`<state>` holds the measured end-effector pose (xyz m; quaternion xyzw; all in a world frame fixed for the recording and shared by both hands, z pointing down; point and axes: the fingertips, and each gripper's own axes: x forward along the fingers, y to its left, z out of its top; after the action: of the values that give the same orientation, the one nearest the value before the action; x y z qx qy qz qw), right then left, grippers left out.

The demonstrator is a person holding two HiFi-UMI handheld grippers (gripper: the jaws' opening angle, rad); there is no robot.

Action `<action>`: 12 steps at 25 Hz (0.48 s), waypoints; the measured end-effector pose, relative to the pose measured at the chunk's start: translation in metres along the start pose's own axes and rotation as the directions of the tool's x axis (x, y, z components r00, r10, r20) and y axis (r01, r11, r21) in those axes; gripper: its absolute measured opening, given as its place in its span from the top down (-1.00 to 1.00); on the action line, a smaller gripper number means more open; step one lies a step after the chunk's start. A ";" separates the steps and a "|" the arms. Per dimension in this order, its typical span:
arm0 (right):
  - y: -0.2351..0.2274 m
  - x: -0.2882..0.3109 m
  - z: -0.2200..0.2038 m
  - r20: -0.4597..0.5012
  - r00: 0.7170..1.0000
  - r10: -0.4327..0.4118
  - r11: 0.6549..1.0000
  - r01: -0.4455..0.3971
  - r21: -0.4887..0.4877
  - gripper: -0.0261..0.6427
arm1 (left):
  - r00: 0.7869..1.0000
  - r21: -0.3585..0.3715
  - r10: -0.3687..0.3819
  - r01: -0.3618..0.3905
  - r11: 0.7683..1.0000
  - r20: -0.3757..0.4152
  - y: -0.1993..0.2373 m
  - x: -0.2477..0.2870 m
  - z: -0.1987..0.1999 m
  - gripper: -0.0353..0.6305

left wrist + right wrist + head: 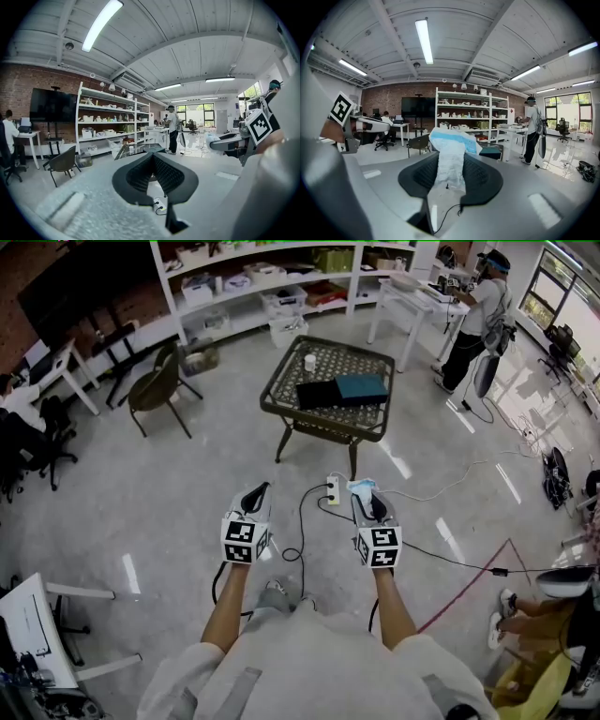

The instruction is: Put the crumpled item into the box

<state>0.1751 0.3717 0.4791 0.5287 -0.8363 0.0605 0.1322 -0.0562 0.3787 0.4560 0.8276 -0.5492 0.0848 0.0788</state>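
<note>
My right gripper point(366, 495) is shut on the crumpled item point(361, 486), a white and light-blue wad that sticks out past the jaw tips. In the right gripper view the item point(453, 140) fills the gap between the dark jaws of that gripper point(451, 161). My left gripper point(257, 493) hangs beside it over the floor, jaws together and nothing in them point(152, 157). Ahead stands a dark wicker table point(328, 427) bearing a flat black box point(319, 394) with a teal box point(362, 386) next to it.
A white cup point(310, 362) sits at the table's far side. A power strip point(333, 489) and black cables lie on the floor just ahead of the grippers. A chair point(155, 385) stands to the left, shelves behind, and a person point(473, 320) at the right by a white table.
</note>
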 end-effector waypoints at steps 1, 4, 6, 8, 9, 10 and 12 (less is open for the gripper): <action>-0.001 0.003 -0.001 -0.003 1.000 0.002 1.000 -0.002 0.001 0.53 | 1.000 0.001 0.001 -0.001 1.000 -0.001 0.002 0.003 -0.001 0.88; -0.004 0.017 -0.003 -0.011 1.000 0.006 1.000 -0.006 0.002 0.53 | 1.000 -0.001 0.005 -0.005 1.000 -0.007 0.010 0.014 -0.003 0.88; -0.007 0.030 -0.003 -0.016 1.000 0.009 1.000 -0.009 0.002 0.53 | 1.000 -0.004 0.007 -0.007 1.000 -0.010 0.017 0.024 -0.004 0.88; -0.011 0.044 -0.002 -0.020 1.000 0.009 1.000 -0.009 0.000 0.53 | 1.000 -0.008 0.003 -0.004 1.000 -0.013 0.025 0.037 -0.004 0.88; -0.013 0.051 -0.001 -0.021 1.000 0.007 1.000 -0.007 0.000 0.53 | 1.000 -0.009 -0.001 0.001 1.000 -0.014 0.028 0.045 -0.004 0.88; -0.016 0.059 0.001 -0.022 1.000 0.004 1.000 -0.004 -0.001 0.53 | 1.000 -0.011 -0.006 0.006 1.000 -0.014 0.032 0.053 -0.004 0.88; -0.022 0.078 0.005 -0.023 1.000 -0.002 1.000 0.002 -0.002 0.53 | 1.000 -0.013 -0.020 0.020 1.000 -0.014 0.040 0.072 -0.002 0.88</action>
<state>0.1623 0.2937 0.4952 0.5287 -0.8341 0.0658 0.1425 -0.0652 0.2989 0.4755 0.8318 -0.5410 0.0864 0.0891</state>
